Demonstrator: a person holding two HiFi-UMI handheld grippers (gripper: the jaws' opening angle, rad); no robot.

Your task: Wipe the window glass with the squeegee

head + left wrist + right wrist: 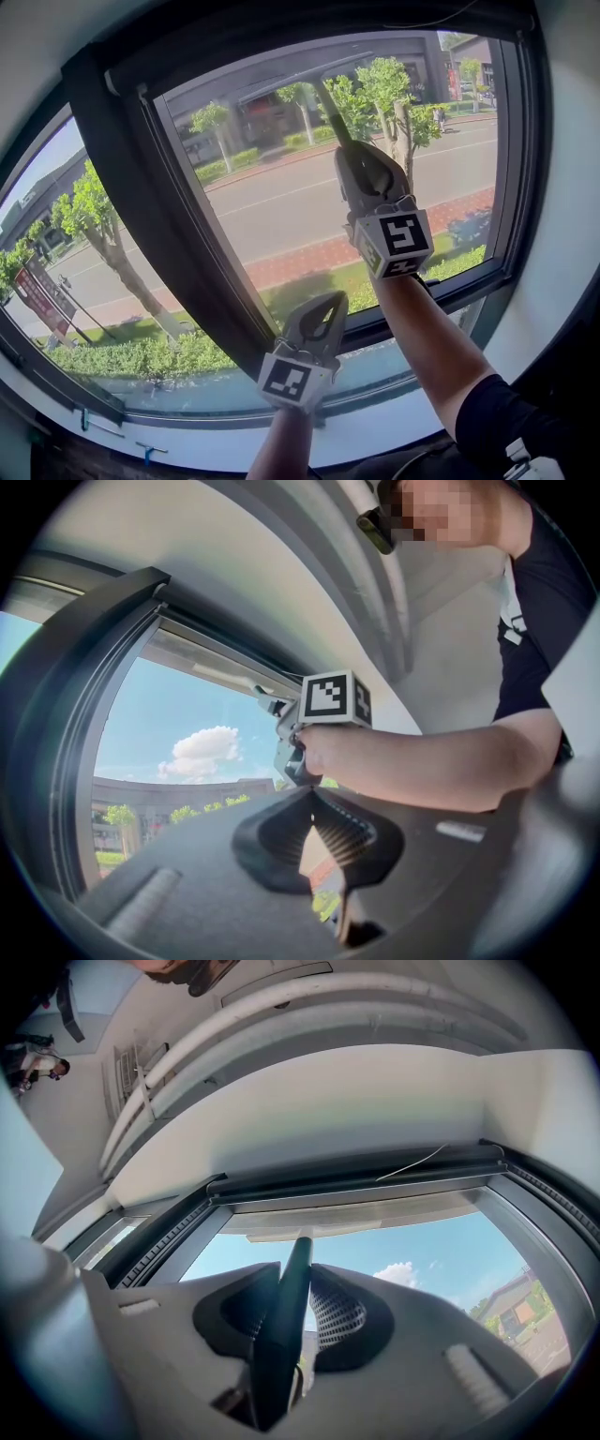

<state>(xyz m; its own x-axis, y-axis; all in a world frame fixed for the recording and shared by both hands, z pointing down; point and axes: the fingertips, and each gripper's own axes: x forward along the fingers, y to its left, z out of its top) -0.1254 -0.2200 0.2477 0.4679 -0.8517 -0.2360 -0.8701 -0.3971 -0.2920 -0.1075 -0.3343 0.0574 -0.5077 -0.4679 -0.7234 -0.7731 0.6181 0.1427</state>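
Note:
The squeegee's dark handle (330, 111) rises against the right window glass (281, 202). My right gripper (351, 152) is shut on it. In the right gripper view the handle (282, 1330) runs up between the jaws to a pale blade (361, 1222) lying along the top edge of the glass. My left gripper (332, 300) hangs lower, by the bottom frame, shut with nothing in it. From the left gripper view its jaws (312, 795) meet at the tips, and the right gripper (292, 750) with its marker cube shows above them.
A thick dark mullion (169, 220) splits the window; a second pane (66, 244) lies to its left. The white sill (187, 441) runs below and a dark frame (514, 159) closes the right side. A person's arm (431, 347) reaches up.

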